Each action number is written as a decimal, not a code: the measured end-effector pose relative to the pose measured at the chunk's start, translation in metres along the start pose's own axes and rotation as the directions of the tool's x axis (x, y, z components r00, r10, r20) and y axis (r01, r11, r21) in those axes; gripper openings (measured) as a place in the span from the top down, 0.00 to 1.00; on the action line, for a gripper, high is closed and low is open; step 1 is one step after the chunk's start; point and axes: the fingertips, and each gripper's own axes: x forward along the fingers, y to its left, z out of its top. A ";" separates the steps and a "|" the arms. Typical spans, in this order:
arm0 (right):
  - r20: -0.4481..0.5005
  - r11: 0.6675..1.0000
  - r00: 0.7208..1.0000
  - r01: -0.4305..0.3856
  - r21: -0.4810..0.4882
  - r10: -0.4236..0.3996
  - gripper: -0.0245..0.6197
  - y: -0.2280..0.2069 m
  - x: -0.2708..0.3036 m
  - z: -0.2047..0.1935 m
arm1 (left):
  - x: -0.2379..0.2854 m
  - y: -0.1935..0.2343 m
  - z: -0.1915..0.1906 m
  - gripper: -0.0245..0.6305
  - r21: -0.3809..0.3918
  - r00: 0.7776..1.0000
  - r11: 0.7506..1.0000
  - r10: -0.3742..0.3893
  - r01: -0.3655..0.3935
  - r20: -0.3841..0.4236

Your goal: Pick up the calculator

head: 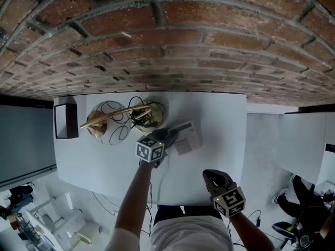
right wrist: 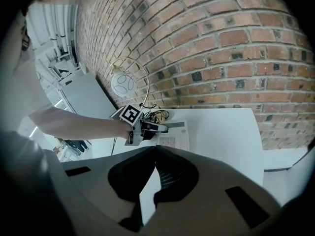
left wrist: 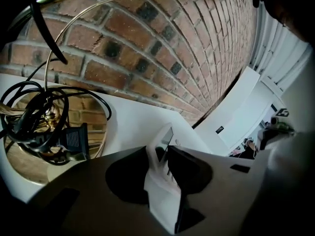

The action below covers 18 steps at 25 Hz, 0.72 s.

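The white calculator (head: 187, 138) lies on the white table (head: 222, 140), right of the middle. My left gripper (head: 170, 135) reaches it from the left edge. In the left gripper view the calculator (left wrist: 165, 193) stands edge-on between the two jaws of the left gripper (left wrist: 165, 150), and both pads press on its faces. The right gripper view shows the calculator (right wrist: 175, 137) flat on the table with the left gripper (right wrist: 158, 127) at its near-left corner. My right gripper (head: 211, 175) hangs over the table's front edge, away from the calculator; the right gripper (right wrist: 156, 152) has its jaws together with nothing in them.
A gold wire lamp with tangled black cable (head: 123, 119) sits at the table's back left, close to my left gripper. A black power plug (left wrist: 72, 141) lies in that tangle. A black box (head: 65, 121) stands at the left edge. A brick wall (head: 172, 41) backs the table.
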 end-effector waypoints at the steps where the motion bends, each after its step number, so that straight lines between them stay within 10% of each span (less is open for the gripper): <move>1: 0.001 1.000 1.000 0.001 -0.001 -0.001 0.94 0.000 -0.001 0.000 | -0.003 -0.003 -0.001 0.77 -0.007 1.000 1.000 -0.011 0.011 0.008; 18: 0.032 1.000 0.999 0.022 -0.016 -0.021 0.94 0.008 -0.030 0.009 | -0.046 -0.049 0.007 0.84 -0.111 0.982 0.993 -0.012 0.034 0.188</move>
